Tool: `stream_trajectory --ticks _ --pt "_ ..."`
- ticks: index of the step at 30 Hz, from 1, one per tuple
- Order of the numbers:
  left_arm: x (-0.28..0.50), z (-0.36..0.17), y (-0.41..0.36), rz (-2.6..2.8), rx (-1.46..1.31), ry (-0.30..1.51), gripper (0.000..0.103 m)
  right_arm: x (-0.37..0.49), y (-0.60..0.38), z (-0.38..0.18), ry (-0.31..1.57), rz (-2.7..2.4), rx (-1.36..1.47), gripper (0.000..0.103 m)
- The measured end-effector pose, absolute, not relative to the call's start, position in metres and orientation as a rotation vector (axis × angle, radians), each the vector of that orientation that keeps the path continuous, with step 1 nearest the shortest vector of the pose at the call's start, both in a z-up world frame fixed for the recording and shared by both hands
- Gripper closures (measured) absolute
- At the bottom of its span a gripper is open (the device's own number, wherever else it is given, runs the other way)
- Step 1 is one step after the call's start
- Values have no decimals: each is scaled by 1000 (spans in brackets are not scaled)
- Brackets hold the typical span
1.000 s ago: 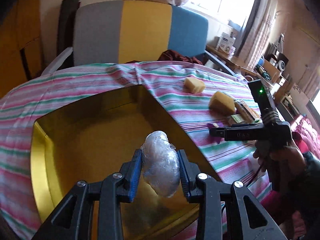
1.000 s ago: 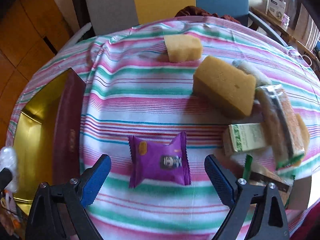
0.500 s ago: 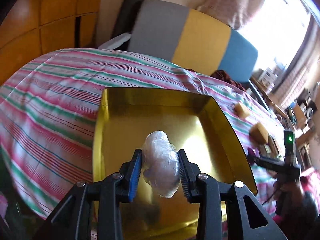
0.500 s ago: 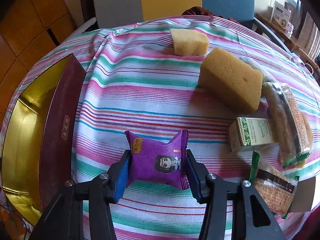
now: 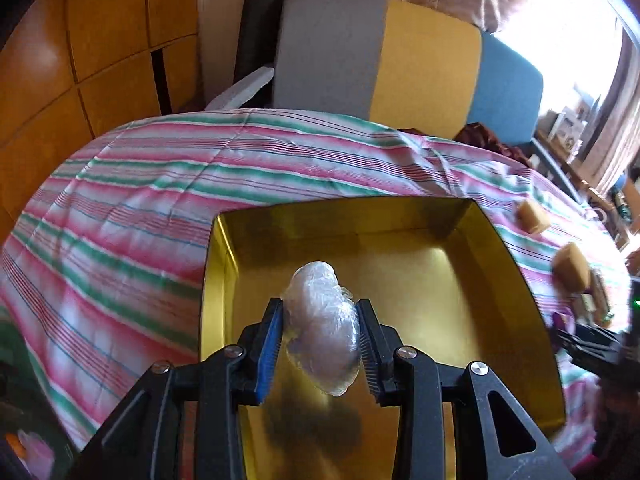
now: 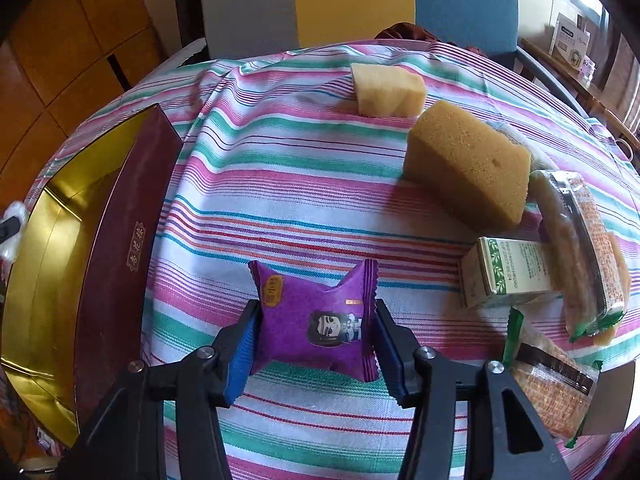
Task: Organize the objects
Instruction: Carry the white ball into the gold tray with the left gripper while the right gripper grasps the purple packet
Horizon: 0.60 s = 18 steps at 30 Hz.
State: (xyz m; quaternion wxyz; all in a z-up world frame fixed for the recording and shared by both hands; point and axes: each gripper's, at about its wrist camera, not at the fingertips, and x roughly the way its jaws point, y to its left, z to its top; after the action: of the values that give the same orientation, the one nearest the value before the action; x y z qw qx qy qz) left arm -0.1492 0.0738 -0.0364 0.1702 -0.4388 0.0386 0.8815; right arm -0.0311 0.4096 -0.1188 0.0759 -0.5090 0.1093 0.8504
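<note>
My left gripper [image 5: 320,340] is shut on a clear plastic-wrapped lump [image 5: 322,324] and holds it above the inside of the gold box [image 5: 460,312]. My right gripper [image 6: 314,346] is shut on a purple snack packet [image 6: 316,320] at the striped tablecloth [image 6: 280,168], right of the gold box [image 6: 44,256] with its dark red outer wall. The left gripper's tip with the wrapped lump [image 6: 10,228] shows at the far left of the right wrist view.
Two yellow sponges [image 6: 386,90] [image 6: 468,164], a small green-and-white carton [image 6: 508,272] and wrapped cracker packs [image 6: 580,248] [image 6: 548,384] lie at the table's right side. A grey, yellow and blue chair [image 5: 400,56] stands behind the table.
The right gripper closed on the purple packet. The left gripper swung left and back over the gold box, still holding the wrapped lump.
</note>
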Motion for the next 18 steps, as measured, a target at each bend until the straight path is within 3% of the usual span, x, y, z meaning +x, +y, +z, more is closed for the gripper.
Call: stream_trajectory --ticks 10,18 --pt "-211 -66 87 2575 -1327 240 63 -32 408 -120 304 2558 -1518 48" --pt "-213 -68 88 2610 -1286 261 46 -32 407 -121 285 2565 -1507 48"
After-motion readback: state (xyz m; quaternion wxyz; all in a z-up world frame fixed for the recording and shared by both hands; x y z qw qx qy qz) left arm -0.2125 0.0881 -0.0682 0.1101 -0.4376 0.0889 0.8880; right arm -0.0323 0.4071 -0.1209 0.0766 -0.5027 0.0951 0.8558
